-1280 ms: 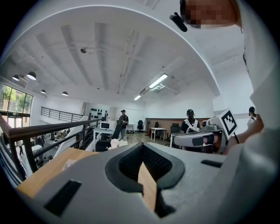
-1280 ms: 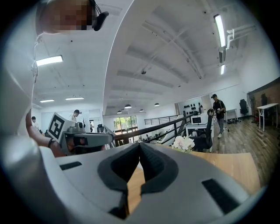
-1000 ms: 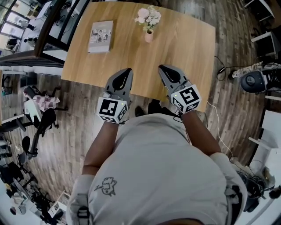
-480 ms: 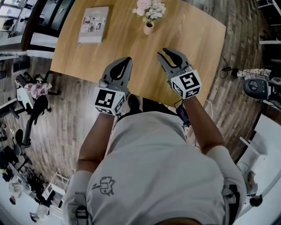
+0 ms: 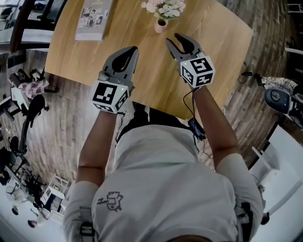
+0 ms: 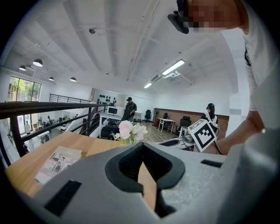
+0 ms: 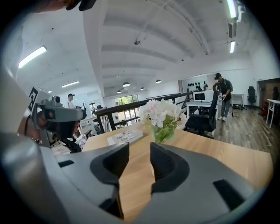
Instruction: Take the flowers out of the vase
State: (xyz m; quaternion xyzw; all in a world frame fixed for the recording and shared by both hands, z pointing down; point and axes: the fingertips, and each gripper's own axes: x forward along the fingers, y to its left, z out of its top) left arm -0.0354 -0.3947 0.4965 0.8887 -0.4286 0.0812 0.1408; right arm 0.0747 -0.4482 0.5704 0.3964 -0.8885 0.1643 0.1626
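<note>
A bunch of pale pink and white flowers stands in a small pink vase at the far side of the wooden table. My right gripper hovers just short of the vase, its jaws opening with nothing between them. In the right gripper view the flowers rise straight ahead beyond the gap of my right gripper. My left gripper hangs over the table left of the vase, shut and empty. In the left gripper view the flowers show past the closed tips of my left gripper.
A thin book lies at the table's far left, also visible as a book in the left gripper view. Office chairs, desks and standing people fill the room behind. A railing runs along the table's far side.
Both grippers have moved forward over the table toward the vase. The right gripper's jaws have gone from shut to parted. The left gripper stays shut.
</note>
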